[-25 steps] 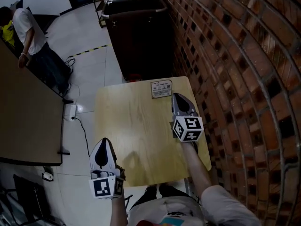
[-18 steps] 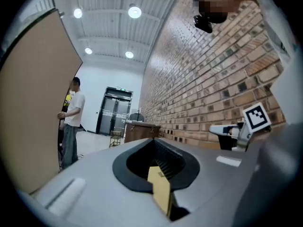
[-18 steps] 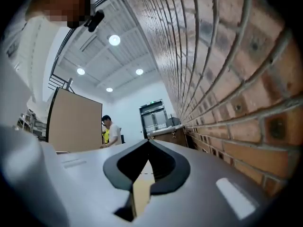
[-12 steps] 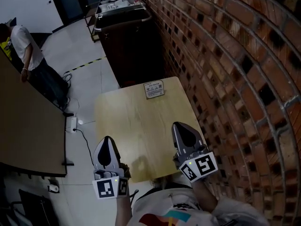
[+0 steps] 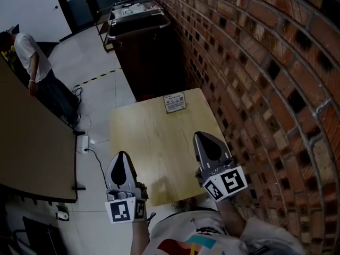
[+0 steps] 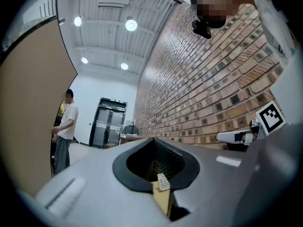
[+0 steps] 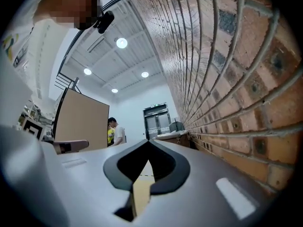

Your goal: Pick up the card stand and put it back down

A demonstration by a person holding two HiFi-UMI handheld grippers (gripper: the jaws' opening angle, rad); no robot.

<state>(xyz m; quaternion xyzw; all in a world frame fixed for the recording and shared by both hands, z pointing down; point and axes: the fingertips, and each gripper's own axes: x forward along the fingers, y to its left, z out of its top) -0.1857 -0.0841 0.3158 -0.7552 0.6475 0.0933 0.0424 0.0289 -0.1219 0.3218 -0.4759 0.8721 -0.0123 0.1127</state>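
Observation:
The card stand (image 5: pixel 175 102) is a small printed sign standing at the far edge of the light wooden table (image 5: pixel 154 142). My left gripper (image 5: pixel 121 156) hovers off the table's near left corner, shut and empty. My right gripper (image 5: pixel 201 138) is over the near right part of the table, far short of the stand, also shut and empty. In the left gripper view the shut jaws (image 6: pixel 152 142) frame the distant card stand (image 6: pixel 163 182). Past the closed jaws in the right gripper view (image 7: pixel 148 142) only a strip of tabletop (image 7: pixel 141 192) shows.
A brick wall (image 5: pixel 255 62) runs along the table's right side. A dark cabinet (image 5: pixel 149 47) stands just beyond the far edge. A brown counter (image 5: pixel 32 142) fills the left, with a person (image 5: pixel 37 70) standing behind it. A power strip and cable (image 5: pixel 85 142) lie on the floor.
My right gripper has drawn back from beside the card stand to the table's near right edge. The left gripper stays about where it was.

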